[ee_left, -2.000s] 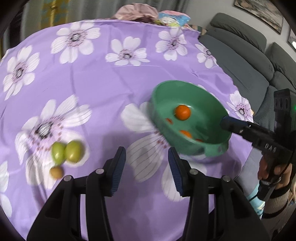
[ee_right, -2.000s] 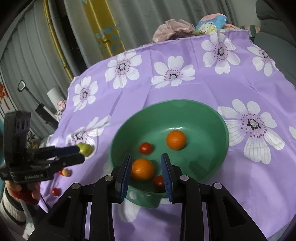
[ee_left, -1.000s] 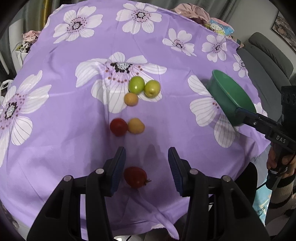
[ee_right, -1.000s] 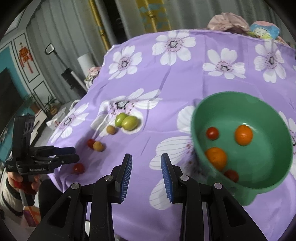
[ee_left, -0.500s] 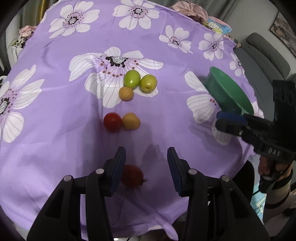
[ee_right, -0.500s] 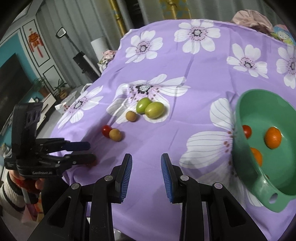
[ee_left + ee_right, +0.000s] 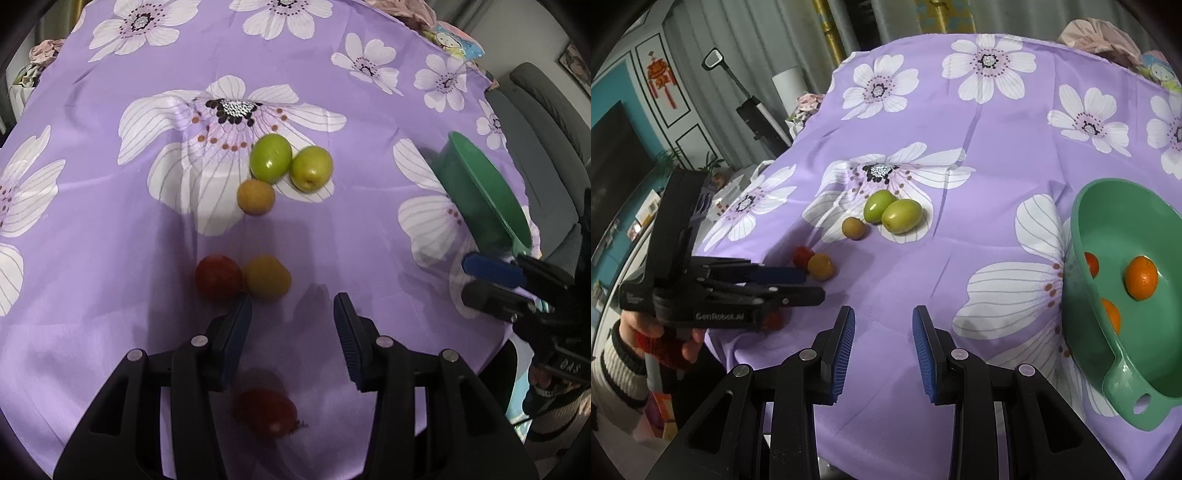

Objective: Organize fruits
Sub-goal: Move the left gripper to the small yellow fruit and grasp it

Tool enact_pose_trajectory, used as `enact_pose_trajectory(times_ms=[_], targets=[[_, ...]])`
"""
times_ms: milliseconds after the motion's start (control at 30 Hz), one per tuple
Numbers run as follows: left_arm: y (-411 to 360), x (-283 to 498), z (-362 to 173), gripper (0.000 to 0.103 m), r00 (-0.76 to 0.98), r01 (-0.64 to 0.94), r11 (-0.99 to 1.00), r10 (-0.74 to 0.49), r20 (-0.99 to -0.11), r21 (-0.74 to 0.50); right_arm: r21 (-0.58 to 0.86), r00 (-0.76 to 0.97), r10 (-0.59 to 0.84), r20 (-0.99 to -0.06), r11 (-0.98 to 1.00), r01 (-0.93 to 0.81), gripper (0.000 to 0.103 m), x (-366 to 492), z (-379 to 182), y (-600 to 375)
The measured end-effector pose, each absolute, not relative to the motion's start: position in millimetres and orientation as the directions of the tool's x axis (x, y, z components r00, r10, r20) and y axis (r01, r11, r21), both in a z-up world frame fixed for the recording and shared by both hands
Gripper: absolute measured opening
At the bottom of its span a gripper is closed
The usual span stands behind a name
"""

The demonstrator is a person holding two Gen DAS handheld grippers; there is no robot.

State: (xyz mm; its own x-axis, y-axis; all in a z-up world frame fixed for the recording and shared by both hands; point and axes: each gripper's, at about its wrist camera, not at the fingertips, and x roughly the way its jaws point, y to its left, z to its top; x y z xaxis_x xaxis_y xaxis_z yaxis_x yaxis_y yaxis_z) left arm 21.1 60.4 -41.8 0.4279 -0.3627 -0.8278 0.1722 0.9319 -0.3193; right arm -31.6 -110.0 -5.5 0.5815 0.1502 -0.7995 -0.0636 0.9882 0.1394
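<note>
- The left gripper [image 7: 292, 317] has swung away from the green plastic bowl [image 7: 1123, 291] and come down over the loose fruit on the purple flower-print cloth covering the worktop [image 7: 110, 221]; its fingers [image 7: 236, 332] are spread with nothing between them.
- A dark red tomato-like fruit [image 7: 266, 412] lies just under and behind those fingers, so I judge it the next pick.
- The right gripper [image 7: 882, 343] has left the bowl too; its blue-padded fingers [image 7: 925, 350] stand only a little apart, almost closed, and pinch nothing.
- The bowl sits at the right of the worktop with orange fruits [image 7: 1141, 277] inside; sorting is partly done.
- Waiting on the cloth: two green oval fruits [image 7: 291, 164], a small brown round fruit [image 7: 255, 196], a red round fruit [image 7: 218, 278] touching a yellow-orange fruit [image 7: 267, 277].
- In the left wrist view the bowl is edge-on, its contents hidden.
- In the right wrist view the left gripper covers the nearest red fruit, and the bowl's rim cuts off some fruit inside, so the count there is uncertain.
</note>
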Motion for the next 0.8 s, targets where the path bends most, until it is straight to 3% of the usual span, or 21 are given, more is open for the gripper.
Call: enact_pose_trajectory(times_ms=[133, 300, 533, 800], targets=[[61, 27, -42, 0.044, 0.438, 0.167, 0.940, -0.342, -0.831, -0.299, 0.147, 0.578, 0.156, -0.801, 0.987, -0.062, 0.032, -30, -7, -112], [58, 36, -45, 0.031, 0.443, 0.173, 0.946, -0.324, -0.836, -0.275, 0.148, 0.570, 0.155, -0.807, 0.987, -0.058, 0.032, -27, -11, -114], [55, 43, -47, 0.028, 0.477, 0.175, 0.964, -0.260, -0.839, -0.200, 0.149, 0.562, 0.155, -0.813, 0.987, -0.057, 0.032, -24, -14, -114], [71, 37, -40, 0.027, 0.511, 0.163, 0.950, -0.313, -0.800, -0.268, 0.170, 0.557, 0.175, -0.812, 0.984, -0.061, 0.032, -7, -17, -109]])
